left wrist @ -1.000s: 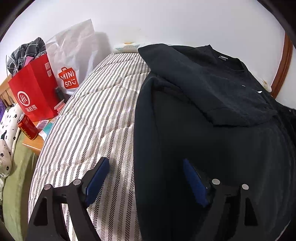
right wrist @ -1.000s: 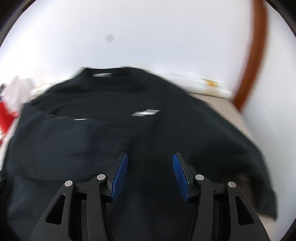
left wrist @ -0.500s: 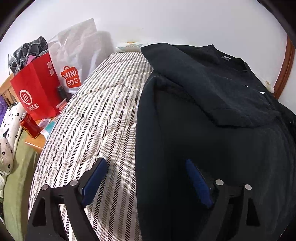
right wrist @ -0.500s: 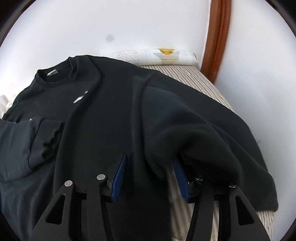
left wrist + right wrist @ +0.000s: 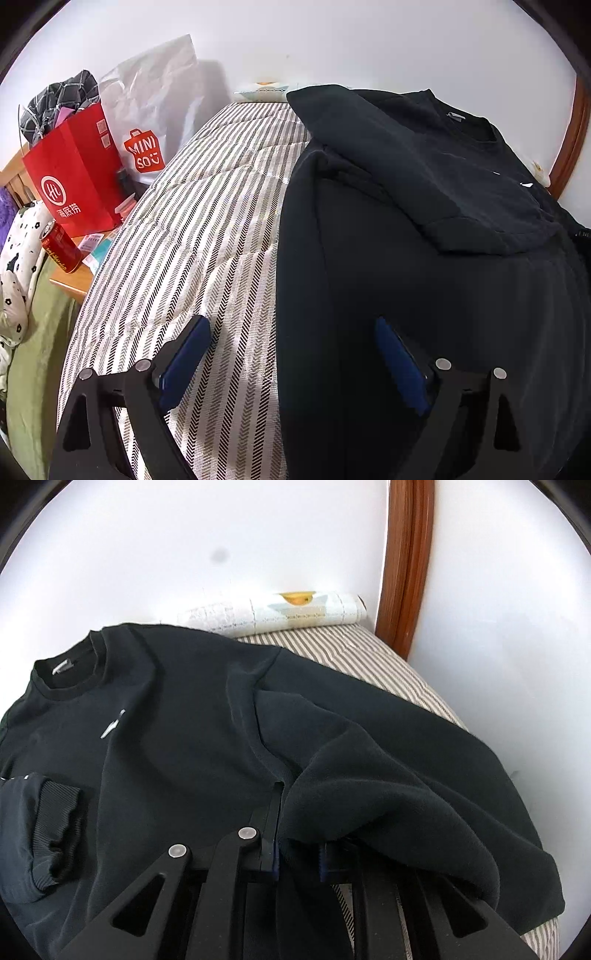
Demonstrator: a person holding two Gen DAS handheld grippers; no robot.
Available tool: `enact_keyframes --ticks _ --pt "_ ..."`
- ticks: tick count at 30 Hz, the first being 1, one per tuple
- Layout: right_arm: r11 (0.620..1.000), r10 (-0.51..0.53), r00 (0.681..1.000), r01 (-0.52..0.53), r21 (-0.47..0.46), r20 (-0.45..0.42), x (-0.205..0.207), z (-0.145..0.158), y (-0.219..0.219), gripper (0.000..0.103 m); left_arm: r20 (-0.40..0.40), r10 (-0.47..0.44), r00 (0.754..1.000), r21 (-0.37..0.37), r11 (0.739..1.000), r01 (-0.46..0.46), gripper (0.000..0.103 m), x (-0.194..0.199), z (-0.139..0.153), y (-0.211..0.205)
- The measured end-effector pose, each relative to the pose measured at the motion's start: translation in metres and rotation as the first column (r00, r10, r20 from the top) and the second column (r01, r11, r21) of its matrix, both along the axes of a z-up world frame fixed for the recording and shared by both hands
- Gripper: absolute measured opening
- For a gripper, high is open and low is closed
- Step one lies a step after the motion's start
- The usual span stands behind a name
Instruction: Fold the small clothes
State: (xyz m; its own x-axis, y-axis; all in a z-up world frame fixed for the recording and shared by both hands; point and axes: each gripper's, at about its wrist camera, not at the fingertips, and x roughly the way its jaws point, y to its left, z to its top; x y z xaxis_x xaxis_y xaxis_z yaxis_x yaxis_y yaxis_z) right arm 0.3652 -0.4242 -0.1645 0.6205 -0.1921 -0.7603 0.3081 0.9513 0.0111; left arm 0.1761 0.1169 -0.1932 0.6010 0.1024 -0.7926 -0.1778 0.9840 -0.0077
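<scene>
In the left wrist view, a black sweatshirt (image 5: pixel 424 229) lies spread over the right half of a bed with a striped cover (image 5: pixel 207 229). One sleeve is folded across the chest, its ribbed cuff ending at the right. The left gripper (image 5: pixel 291 354) stands released with its jaws wide, and they have just been opening. Its left blue pad (image 5: pixel 184 362) hangs over the striped cover; the right pad sits over the dark cloth near the garment's left edge. Whether either pad touches the fabric cannot be told. At the far left, a red paper bag (image 5: pixel 74 173) and a white Miniso bag (image 5: pixel 147 110) stand beside the bed, with a red can (image 5: pixel 61 249) on a small wooden table (image 5: pixel 72 284) near them.

In the right wrist view, the same sweatshirt (image 5: pixel 177 716) lies with its collar at the far left. The right gripper (image 5: pixel 297 856) is clenched on a fold of the garment's right sleeve (image 5: pixel 388 775); its jaws have just been closing, with that bunched black cloth pinched between the pads. The sleeve drapes over the right finger. A rolled pale cloth (image 5: pixel 280 613) lies at the far end of the bed against the white wall, and a brown wooden frame (image 5: pixel 406 565) rises at the far right.
</scene>
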Motion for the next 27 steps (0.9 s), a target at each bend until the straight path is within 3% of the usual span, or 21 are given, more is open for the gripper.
enact_keyframes --ticks 1,3,6,11,16,21,27 --pt "1.0 -0.004 1.0 0.004 0.007 -0.001 0.0 0.0 0.0 0.015 0.0 0.0 1.0 0.0 1.0 0.0 0.091 0.0 0.0 0.0" --pt "1.0 -0.02 0.999 0.02 0.01 -0.027 0.002 0.0 0.0 0.031 0.0 0.0 1.0 -0.001 1.0 0.0 0.091 0.0 0.0 0.0" --pt "1.0 -0.016 0.999 0.015 -0.017 -0.052 -0.013 0.006 0.004 0.045 0.0 0.001 1.0 -0.001 1.0 -0.001 0.091 0.0 0.0 -0.001" --pt "0.991 0.078 0.988 -0.092 -0.096 -0.134 -0.048 0.022 0.031 0.048 0.0 0.001 1.0 -0.001 1.0 -0.001 0.091 0.0 0.0 0.0" --pt "0.969 0.19 0.978 -0.201 -0.142 -0.084 -0.068 0.052 0.058 0.048 0.004 -0.005 1.0 0.002 1.0 0.005 0.09 0.001 0.001 -0.002" --pt "0.952 0.226 0.974 -0.22 -0.214 0.003 -0.02 0.073 0.053 0.055 0.018 -0.04 0.999 0.03 0.999 0.04 0.089 0.021 0.017 -0.013" --pt "0.97 0.172 0.982 -0.182 -0.159 -0.074 0.082 0.041 0.026 0.054 -0.01 -0.053 0.999 0.088 0.995 0.054 0.089 0.052 0.009 -0.028"
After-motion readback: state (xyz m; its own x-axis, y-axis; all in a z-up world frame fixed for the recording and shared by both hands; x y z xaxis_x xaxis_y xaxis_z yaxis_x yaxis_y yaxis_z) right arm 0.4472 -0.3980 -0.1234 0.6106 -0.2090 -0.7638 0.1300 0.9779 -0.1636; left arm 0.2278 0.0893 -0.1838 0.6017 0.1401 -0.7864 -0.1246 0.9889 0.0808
